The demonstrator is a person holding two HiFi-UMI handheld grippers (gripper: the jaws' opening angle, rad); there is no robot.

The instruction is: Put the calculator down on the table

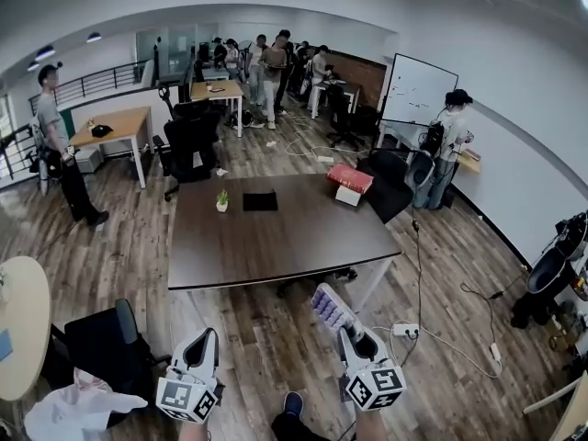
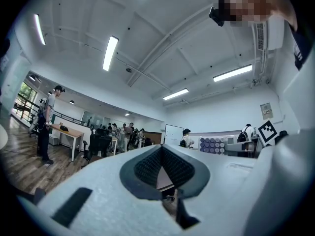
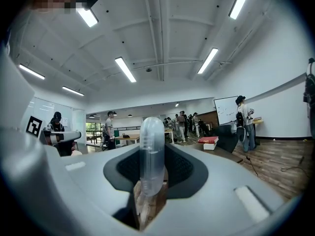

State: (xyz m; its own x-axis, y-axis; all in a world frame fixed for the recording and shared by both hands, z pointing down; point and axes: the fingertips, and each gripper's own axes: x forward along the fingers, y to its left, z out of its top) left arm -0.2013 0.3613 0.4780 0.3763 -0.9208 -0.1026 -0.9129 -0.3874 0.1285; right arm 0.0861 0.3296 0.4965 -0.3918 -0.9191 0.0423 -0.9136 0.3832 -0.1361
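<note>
The calculator (image 1: pixel 329 308), white with rows of purple keys, sticks out forward and to the left from my right gripper (image 1: pixel 350 334), which is shut on its near end. In the right gripper view it stands edge-on between the pads as a pale rounded slab (image 3: pixel 151 151). It is held in the air above the wooden floor, short of the near edge of the dark brown table (image 1: pixel 276 246). My left gripper (image 1: pixel 203 340) is level with the right one, its jaws shut with nothing in them (image 2: pixel 162 154). The left gripper view shows the calculator's keys (image 2: pixel 216 145) at the right.
On the table's far part stand a small potted plant (image 1: pixel 221 200), a flat black item (image 1: pixel 260 201) and a red book on a white box (image 1: pixel 350 180). Black office chairs (image 1: pixel 188 145) stand behind it, another chair (image 1: pixel 106 347) at my left. Cables and a power strip (image 1: pixel 405 330) lie on the floor. Several people stand around.
</note>
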